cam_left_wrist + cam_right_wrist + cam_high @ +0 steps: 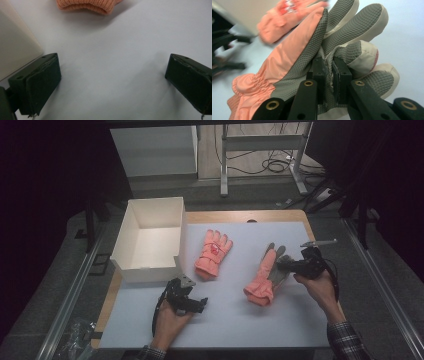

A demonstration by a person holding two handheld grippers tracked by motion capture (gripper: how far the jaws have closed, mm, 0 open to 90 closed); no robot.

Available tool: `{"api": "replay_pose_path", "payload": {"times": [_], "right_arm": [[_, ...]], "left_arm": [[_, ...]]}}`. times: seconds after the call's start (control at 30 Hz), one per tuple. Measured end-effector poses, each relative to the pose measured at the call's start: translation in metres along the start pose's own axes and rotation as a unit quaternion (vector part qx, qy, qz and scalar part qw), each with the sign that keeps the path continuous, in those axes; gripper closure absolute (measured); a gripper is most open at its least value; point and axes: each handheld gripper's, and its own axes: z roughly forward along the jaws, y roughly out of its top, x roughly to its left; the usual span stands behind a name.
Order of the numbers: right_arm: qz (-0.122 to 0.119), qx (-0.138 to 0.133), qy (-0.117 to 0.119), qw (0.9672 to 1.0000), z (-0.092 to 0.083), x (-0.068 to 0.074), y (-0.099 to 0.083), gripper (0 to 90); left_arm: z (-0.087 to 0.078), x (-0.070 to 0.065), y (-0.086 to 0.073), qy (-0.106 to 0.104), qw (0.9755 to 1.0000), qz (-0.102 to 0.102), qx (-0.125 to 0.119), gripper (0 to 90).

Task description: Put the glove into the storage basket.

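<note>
Two salmon-orange gloves lie on the pale table sheet. One glove (213, 254) rests flat, back up, beside the white box. The other glove (264, 279) has a grey textured palm (312, 50), and its finger end is raised off the sheet. My right gripper (284, 264) is shut on a fold of that grey palm fabric, pinched between its jaws (330, 75). The first glove (277, 22) shows blurred behind it. My left gripper (200, 304) sits low over the sheet, jaws wide open (112, 82) with nothing between them. The first glove's knit cuff (87, 6) lies ahead of it.
An open white box (147, 274) stands at the table's left, its corner (15, 45) close to my left gripper. The wooden table edge (107, 305) runs along the left. Bare sheet lies along the front between the hands.
</note>
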Motion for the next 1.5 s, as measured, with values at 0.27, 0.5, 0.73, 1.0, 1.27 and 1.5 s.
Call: {"api": "replay_pose_path", "payload": {"times": [0.27,0.5,0.73,1.0,1.27,1.5], "right_arm": [[-0.054,0.056,0.073,0.9942,0.016,0.035,0.0,81.3],[-0.115,0.119,0.092,0.9819,0.053,0.053,-0.001,81.0],[-0.159,0.13,0.05,0.9775,0.077,0.058,-0.005,70.4],[-0.157,0.073,0.018,0.9848,0.062,0.059,0.009,58.7],[-0.163,0.041,-0.007,0.9858,0.073,0.069,0.03,44.4],[-0.14,0.03,-0.007,0.9897,0.099,0.073,0.05,38.9]], "left_arm": [[0.0,0.0,0.0,0.0,1.0,0.0,-0.001,0.4],[0.0,0.0,0.0,0.0,1.0,0.0,0.0,0.4],[0.0,0.0,0.0,0.0,1.0,-0.001,0.0,0.5],[0.0,0.0,0.0,0.0,1.0,0.0,0.0,0.5],[0.0,0.0,0.0,0.001,1.0,0.0,0.0,0.5],[0.0,0.0,0.0,0.0,1.0,-0.002,0.0,0.5]]}}
